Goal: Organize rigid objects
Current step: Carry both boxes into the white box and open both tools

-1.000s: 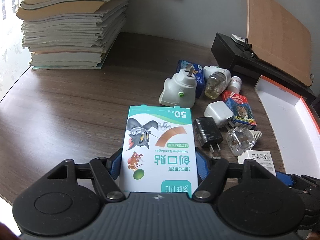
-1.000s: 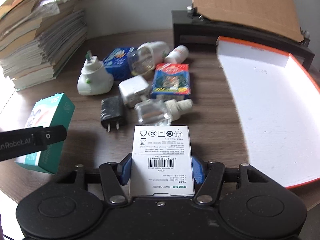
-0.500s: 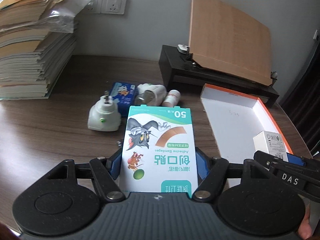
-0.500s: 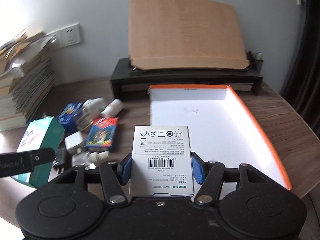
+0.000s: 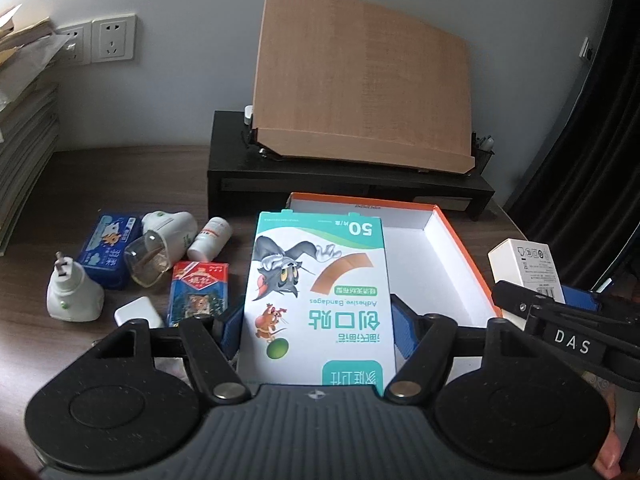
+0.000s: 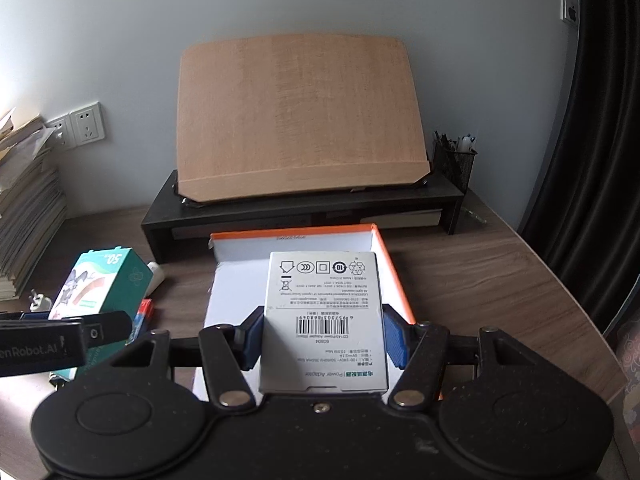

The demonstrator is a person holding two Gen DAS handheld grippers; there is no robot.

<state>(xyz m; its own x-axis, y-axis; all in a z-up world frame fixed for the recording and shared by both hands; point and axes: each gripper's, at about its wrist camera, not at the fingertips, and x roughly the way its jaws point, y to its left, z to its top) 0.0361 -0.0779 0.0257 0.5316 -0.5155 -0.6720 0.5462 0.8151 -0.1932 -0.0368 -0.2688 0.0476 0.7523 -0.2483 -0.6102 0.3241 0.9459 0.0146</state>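
Left wrist view sat just behind the left gripper, looking forward along its 2 fingers, slightly downward over the desk toward the back wall. Bandage box filled the near centre; orange tray lay just ahead.

Right wrist view sat just behind the right gripper, same forward, downward heading, adapter box close in, tray directly under and ahead.

Shared by both: tray, wooden board on the black stand, wall sockets. Each view caught the other gripper at its edge.

Dim soft daylight, fisheye-bent edges, slight blur
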